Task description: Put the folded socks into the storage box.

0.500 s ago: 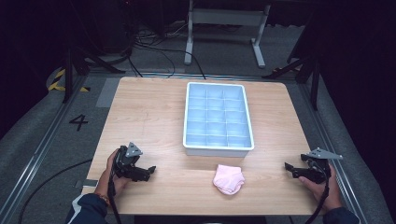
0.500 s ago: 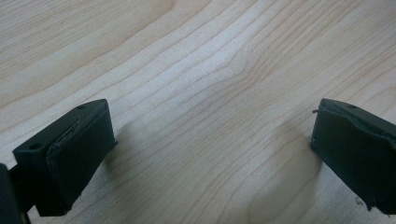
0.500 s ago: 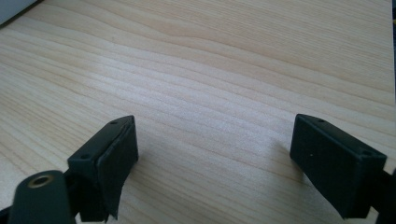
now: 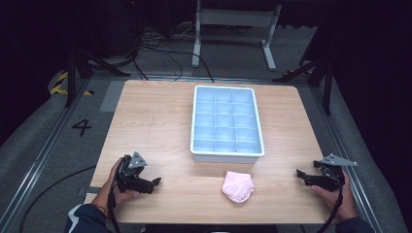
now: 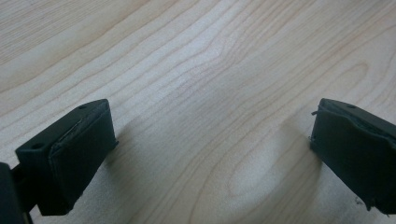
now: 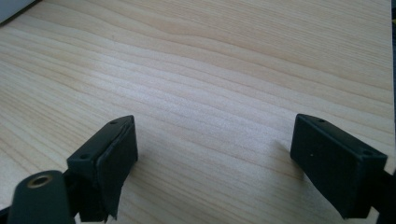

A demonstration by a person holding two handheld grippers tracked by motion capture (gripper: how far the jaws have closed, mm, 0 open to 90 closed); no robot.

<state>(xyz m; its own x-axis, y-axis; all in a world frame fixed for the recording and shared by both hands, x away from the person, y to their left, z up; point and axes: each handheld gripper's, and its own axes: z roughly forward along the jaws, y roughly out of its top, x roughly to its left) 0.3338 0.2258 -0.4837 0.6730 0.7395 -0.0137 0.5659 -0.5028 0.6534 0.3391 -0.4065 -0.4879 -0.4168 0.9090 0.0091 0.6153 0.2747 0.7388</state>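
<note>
One light wood tabletop (image 4: 155,126) carries everything, standing on grey floor (image 4: 43,141) marked with a "4" (image 4: 81,127) at its left; cables (image 4: 160,51) and a white metal frame (image 4: 233,29) lie beyond the far edge. Next down in size: a white compartment tray (image 4: 227,156) sits at the middle of the tabletop, toward the far half, long side running away from the person, its interior split into a grid of small cells, all looking empty from the high view. A pink sock (image 4: 237,186), bunched into a soft lump, lies on the wood just in front of the tray's near wall, apart from it, roughly between the two hands and nearer the right one. Left gripper (image 4: 156,181) rests low at the near-left corner, held in the person's left hand (image 4: 118,187), pointing right toward the sock; in the left gripper view its fingers (image 5: 74,154) stand wide apart over bare wood grain, nothing between them. Right gripper (image 4: 300,175) sits at the near-right edge, held in the right hand (image 4: 340,196), pointing left; in the right gripper view its fingers (image 6: 109,163) are also spread wide, bare wood between them, holding nothing. Both grippers are well apart from the sock and the tray.
</note>
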